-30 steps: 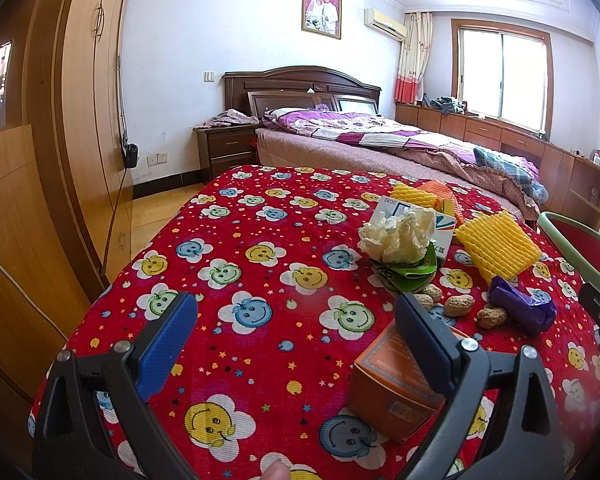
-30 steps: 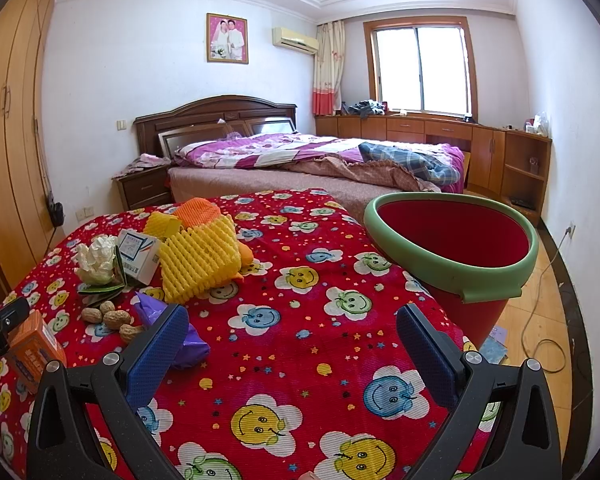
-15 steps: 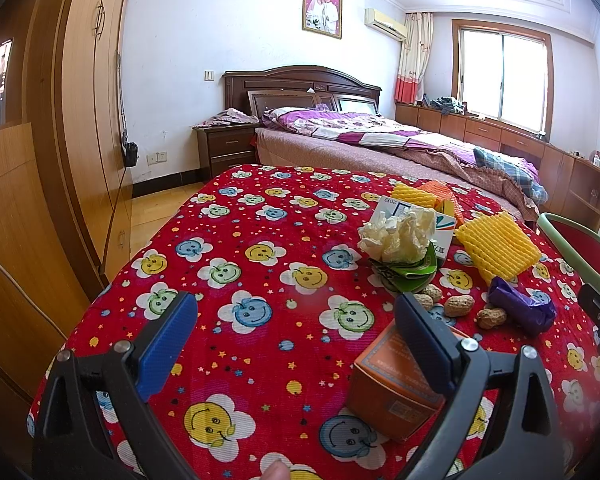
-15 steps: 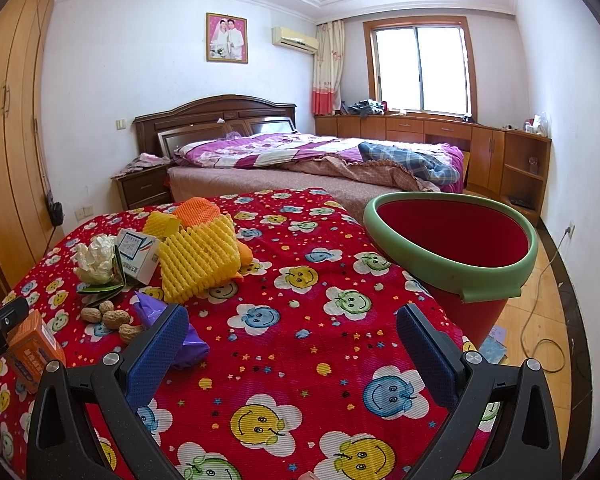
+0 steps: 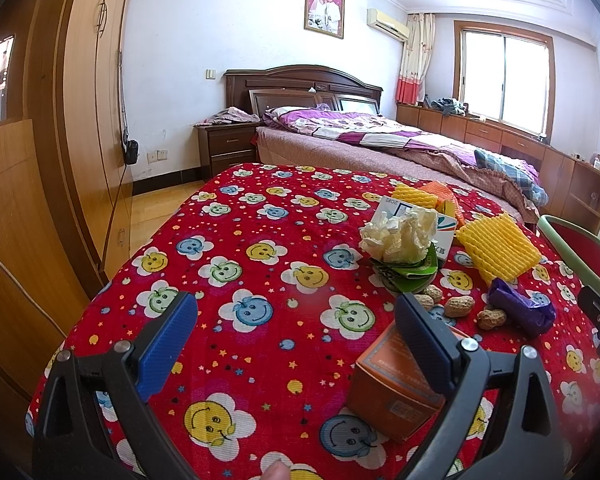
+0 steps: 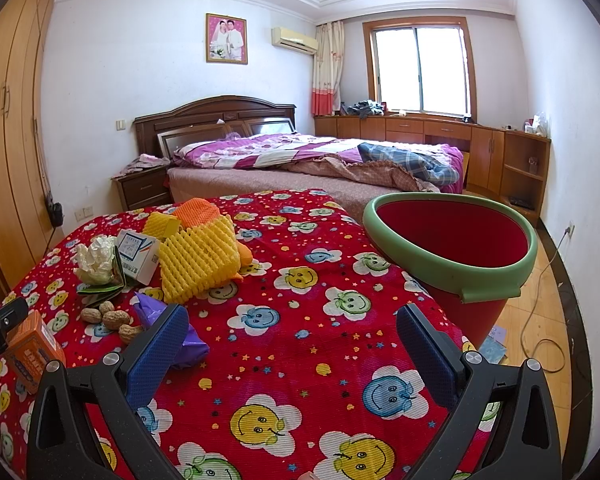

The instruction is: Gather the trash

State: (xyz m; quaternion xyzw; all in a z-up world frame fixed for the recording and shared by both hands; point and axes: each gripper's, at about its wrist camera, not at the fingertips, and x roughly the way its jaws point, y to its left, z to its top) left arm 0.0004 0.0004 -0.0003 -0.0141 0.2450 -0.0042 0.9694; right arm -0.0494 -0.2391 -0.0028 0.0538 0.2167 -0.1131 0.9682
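Observation:
Trash lies on a table with a red smiley-flower cloth [image 5: 260,280]. An orange box [image 5: 392,396] sits just behind the right finger of my open, empty left gripper [image 5: 296,344]; it also shows in the right wrist view [image 6: 32,348]. Beyond it lie peanuts [image 5: 458,306], a purple wrapper [image 5: 520,308], crumpled white paper [image 5: 400,234] on green packaging, a white box [image 6: 138,254] and yellow foam netting [image 6: 198,258]. My right gripper [image 6: 292,348] is open and empty above the cloth, its left finger in front of the purple wrapper [image 6: 156,308]. A red bin with a green rim [image 6: 452,240] stands at the table's right edge.
A bed [image 6: 312,164] with purple bedding stands behind the table. A wooden wardrobe [image 5: 84,120] runs along the left wall. Low cabinets [image 6: 432,132] sit under the window. A cable [image 6: 540,320] lies on the wooden floor right of the bin.

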